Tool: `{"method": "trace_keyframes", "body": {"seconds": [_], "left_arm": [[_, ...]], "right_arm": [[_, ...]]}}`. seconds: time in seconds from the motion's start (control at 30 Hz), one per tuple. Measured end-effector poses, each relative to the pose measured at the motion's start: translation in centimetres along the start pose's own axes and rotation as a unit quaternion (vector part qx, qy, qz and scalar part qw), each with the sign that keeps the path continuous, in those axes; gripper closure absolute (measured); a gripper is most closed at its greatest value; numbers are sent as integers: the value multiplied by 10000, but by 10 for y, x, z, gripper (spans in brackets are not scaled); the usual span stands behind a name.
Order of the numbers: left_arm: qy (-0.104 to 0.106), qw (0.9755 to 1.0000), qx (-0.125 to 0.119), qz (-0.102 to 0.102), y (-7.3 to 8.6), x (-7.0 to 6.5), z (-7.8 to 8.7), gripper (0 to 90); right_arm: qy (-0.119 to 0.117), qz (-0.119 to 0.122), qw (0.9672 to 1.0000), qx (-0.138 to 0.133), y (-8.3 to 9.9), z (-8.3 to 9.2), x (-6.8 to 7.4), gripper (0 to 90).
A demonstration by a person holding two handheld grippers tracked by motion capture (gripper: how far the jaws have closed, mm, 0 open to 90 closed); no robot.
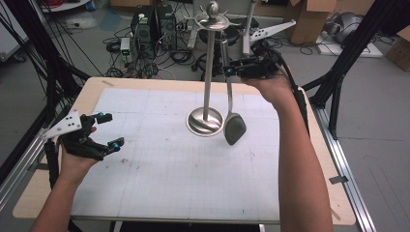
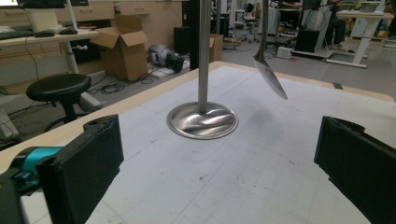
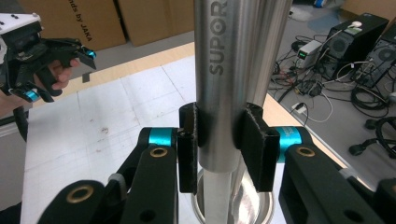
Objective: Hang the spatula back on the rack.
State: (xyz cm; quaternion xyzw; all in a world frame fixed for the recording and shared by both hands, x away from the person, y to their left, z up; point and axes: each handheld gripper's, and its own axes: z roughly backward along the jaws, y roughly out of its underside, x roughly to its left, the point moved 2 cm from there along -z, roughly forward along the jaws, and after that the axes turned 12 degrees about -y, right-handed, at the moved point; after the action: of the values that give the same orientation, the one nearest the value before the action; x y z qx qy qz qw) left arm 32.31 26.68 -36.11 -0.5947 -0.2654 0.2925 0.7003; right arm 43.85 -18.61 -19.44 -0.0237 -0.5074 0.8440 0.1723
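A steel utensil stand has a round base on the white mat, a tall pole and a hooked top. My right gripper is raised just right of the pole, shut on the handle of a steel ladle-like utensil. The utensil hangs straight down, its dark bowl just above the mat beside the base. In the right gripper view both pads of the right gripper press the handle, marked SUPOR. My left gripper rests low at the mat's left edge, open, with nothing between its pads.
The gridded white mat covers most of a wooden table. Black frame posts stand at both sides. Beyond the far edge are computers, cables and cardboard boxes on the floor.
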Motion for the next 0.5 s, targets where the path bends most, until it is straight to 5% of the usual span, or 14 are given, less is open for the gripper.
{"method": "trace_keyframes", "body": {"seconds": [0.5], "left_arm": [[0, 10000, 75, 23, 3, 0, -1, 18]], "right_arm": [[4, -101, 9998, -193, 1, -13, -5, 687]]}}
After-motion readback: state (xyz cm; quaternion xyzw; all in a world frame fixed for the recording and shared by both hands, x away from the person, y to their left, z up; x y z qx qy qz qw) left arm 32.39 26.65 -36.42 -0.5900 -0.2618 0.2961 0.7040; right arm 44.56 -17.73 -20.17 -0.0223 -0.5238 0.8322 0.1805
